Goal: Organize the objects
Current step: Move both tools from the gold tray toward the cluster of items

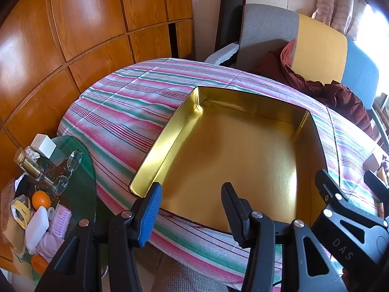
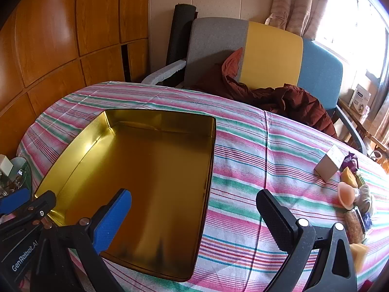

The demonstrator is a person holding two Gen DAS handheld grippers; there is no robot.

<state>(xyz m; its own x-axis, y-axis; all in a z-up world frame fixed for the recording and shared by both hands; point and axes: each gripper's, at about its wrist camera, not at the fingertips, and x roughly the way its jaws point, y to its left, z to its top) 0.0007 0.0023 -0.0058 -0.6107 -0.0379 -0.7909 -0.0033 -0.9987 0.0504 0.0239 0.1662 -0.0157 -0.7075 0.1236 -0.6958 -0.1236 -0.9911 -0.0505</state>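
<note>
An empty, gold-lined rectangular tin (image 1: 155, 155) (image 2: 73, 150) lies open on the striped tablecloth (image 2: 267, 160). My left gripper (image 1: 192, 189) hovers over the tin's near edge, open, nothing between its blue and black pads. My right gripper (image 2: 194, 197) stands wide open above the tin's near right corner, holding nothing. Loose items lie at the table's right edge: a small cardboard box (image 2: 328, 165), a peach suction-cup piece (image 2: 345, 196), yellow wedges (image 2: 350, 176) and small jars (image 2: 355, 223). In the left wrist view the right gripper's fingers (image 1: 325, 182) show at the right.
A glass side table (image 1: 82, 194) at the left carries spectacles (image 1: 70, 168), a bottle (image 1: 29, 168), an orange (image 1: 41, 199) and small packets. Behind the table stands a grey, yellow and blue sofa (image 2: 272, 51) with a dark red jacket (image 2: 291, 104). Wooden cabinet doors (image 1: 85, 24) fill the left.
</note>
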